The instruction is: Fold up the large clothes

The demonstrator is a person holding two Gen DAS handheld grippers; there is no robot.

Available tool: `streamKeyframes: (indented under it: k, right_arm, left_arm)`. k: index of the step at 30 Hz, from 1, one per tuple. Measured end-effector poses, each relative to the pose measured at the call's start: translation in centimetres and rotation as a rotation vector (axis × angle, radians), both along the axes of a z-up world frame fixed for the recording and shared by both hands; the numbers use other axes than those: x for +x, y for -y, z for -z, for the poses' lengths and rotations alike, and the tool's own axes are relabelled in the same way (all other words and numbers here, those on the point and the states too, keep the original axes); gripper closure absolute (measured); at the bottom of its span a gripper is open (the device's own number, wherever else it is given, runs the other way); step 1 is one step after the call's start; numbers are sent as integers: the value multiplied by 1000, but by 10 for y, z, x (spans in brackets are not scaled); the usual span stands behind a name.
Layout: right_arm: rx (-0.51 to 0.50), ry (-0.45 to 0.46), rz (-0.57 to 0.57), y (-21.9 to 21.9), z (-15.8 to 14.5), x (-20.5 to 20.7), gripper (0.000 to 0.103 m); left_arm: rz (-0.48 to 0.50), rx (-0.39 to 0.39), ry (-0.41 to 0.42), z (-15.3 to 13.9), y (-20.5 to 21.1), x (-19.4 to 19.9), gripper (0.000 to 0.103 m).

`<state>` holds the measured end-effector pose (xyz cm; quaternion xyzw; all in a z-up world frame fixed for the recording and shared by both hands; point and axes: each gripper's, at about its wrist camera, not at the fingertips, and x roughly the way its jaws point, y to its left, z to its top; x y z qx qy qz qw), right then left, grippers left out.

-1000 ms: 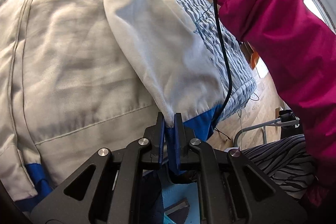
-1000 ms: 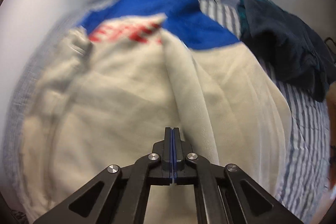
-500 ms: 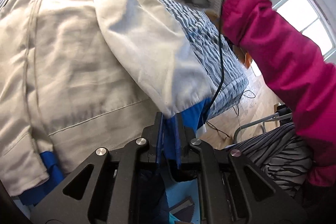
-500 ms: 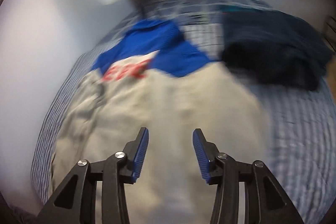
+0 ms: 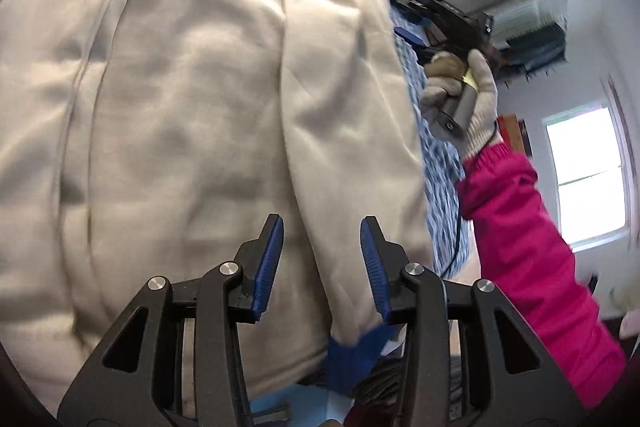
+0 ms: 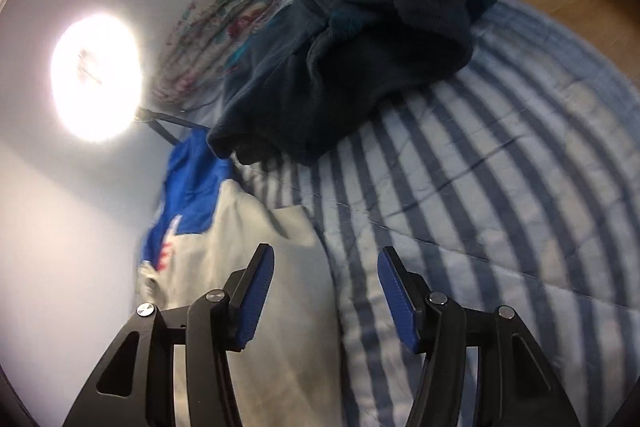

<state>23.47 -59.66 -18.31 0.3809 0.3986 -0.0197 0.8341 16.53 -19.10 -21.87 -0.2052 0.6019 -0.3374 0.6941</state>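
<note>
We see the cream jacket [image 5: 192,115] spread on the striped bed [image 6: 500,187], its sleeve [image 5: 344,131] folded lengthwise over the body. Our left hand-held gripper [image 5: 322,269], jaws opening and empty, hangs directly over the cuff end; the right hand-held gripper [image 6: 326,301], also opening and empty, sits off the jacket's edge.

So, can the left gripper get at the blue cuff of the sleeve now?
Probably yes. The cuff lies just below the left gripper, whose jaws are opening with nothing held, and nothing covers it.
</note>
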Motion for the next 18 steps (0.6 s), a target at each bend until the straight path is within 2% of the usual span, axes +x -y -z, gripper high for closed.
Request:
streamKeyframes:
  k: [3,5,6,7,8,9,12,16,17,18]
  right_arm:
    - [-18,-5,-32,-4,5,12,45]
    - [-18,9,-59,-13,9,21,46]
    - [-13,15,-76,-17,9,25,46]
    - [-14,15,-93,-24,10,28,47]
    - [-25,12,-109,-27,10,31,53]
    - [-36,8,-124,-29,11,34,70]
    - [-126,-22,-177,-45,9,41,93]
    - [-321,-11,-163,-63,-13,41,98]
    - [-358,-17,-148,-67,-17,43,98]
    - [-401,-26,-145,-71,-18,45,98]
  left_arm:
    - [-18,-21,-17,4,5,6,64]
    - [-20,-8,-7,6,7,10,65]
    - [-23,-1,0,6,9,11,70]
    - [-23,7,4,6,11,12,88]
    - [-18,19,10,5,13,12,101]
    - [-14,23,22,4,15,11,101]
    - [-15,54,115,-11,14,-2,103]
    - [12,131,274,-26,21,-28,103]
    - [39,153,278,-23,27,-31,103]
    - [58,151,249,-17,32,-31,103]
